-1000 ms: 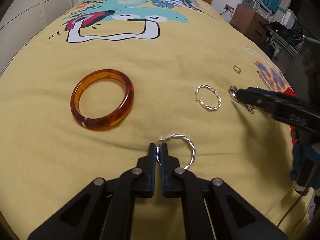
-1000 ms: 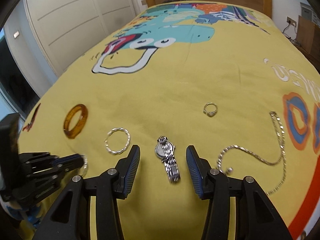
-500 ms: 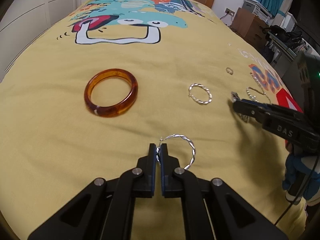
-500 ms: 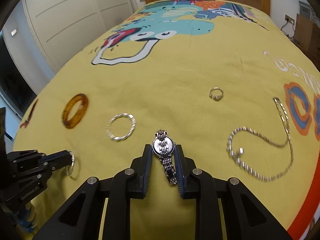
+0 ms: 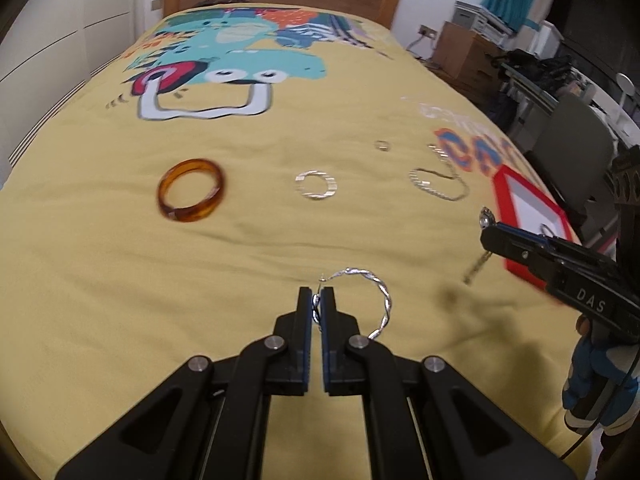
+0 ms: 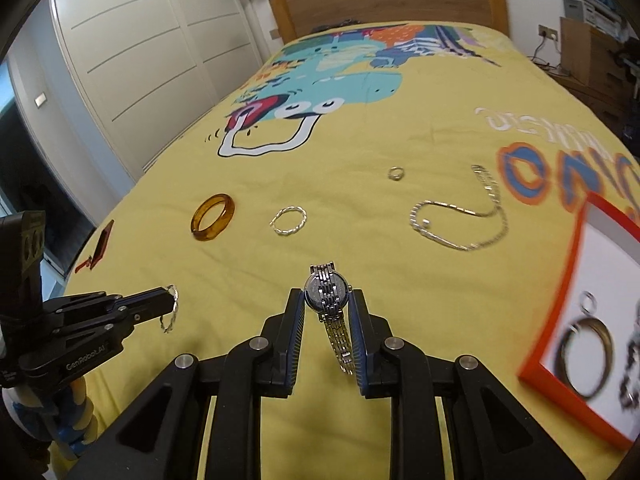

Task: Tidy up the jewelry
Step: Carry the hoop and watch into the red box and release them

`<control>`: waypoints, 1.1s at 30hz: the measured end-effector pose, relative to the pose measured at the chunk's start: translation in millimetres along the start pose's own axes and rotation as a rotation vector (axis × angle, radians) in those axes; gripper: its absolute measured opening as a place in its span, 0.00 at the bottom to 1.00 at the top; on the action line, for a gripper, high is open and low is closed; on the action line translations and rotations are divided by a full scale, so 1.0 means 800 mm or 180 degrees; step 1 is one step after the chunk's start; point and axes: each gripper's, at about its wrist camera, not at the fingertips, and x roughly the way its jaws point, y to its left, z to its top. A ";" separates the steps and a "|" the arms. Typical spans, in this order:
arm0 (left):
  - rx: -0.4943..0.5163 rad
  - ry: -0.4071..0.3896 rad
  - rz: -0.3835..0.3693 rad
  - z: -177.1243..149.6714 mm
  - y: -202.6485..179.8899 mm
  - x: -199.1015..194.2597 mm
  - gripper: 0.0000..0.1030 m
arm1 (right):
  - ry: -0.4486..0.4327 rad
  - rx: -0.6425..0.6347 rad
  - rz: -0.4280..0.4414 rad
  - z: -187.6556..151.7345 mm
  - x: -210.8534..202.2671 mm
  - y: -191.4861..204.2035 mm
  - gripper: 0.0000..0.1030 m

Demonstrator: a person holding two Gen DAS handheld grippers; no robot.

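My left gripper [image 5: 317,300] is shut on a twisted silver hoop earring [image 5: 380,300], lifted off the yellow bedspread [image 5: 120,280]. My right gripper [image 6: 326,304] is shut on a silver watch [image 6: 325,291], whose band hangs down between the fingers. On the bedspread lie an amber bangle [image 5: 190,196], a second silver hoop [image 5: 316,185], a small ring [image 5: 382,145] and a silver chain [image 5: 438,184]. A red-rimmed white tray [image 6: 568,280] at the right holds a large ring and other pieces. In the left wrist view the right gripper [image 5: 490,226] shows at the right with the watch.
A wooden headboard [image 6: 392,0] stands at the far end of the bed. White wardrobe doors [image 6: 140,60] run along the left. Cardboard boxes and shelves [image 5: 464,52] crowd the right side. A small red object [image 6: 100,246] lies at the bed's left edge.
The right gripper closed on the watch and lifted it off the bedspread toward the tray. The left gripper rose and drew back with the hoop earring held.
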 end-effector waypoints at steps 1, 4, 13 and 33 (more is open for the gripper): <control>0.0031 -0.0001 -0.0036 0.001 -0.011 -0.002 0.03 | -0.0027 0.0020 -0.0017 -0.004 -0.011 -0.004 0.21; 0.0132 0.0007 -0.0149 0.006 -0.049 0.000 0.03 | -0.0115 0.0075 -0.0108 -0.013 -0.045 -0.026 0.21; 0.0607 0.0055 -0.0575 0.054 -0.216 0.045 0.03 | -0.0294 0.0309 -0.0598 -0.013 -0.126 -0.154 0.21; 0.1044 0.0477 -0.0389 0.121 -0.403 0.258 0.03 | 0.0148 0.0645 -0.1049 0.011 -0.053 -0.382 0.21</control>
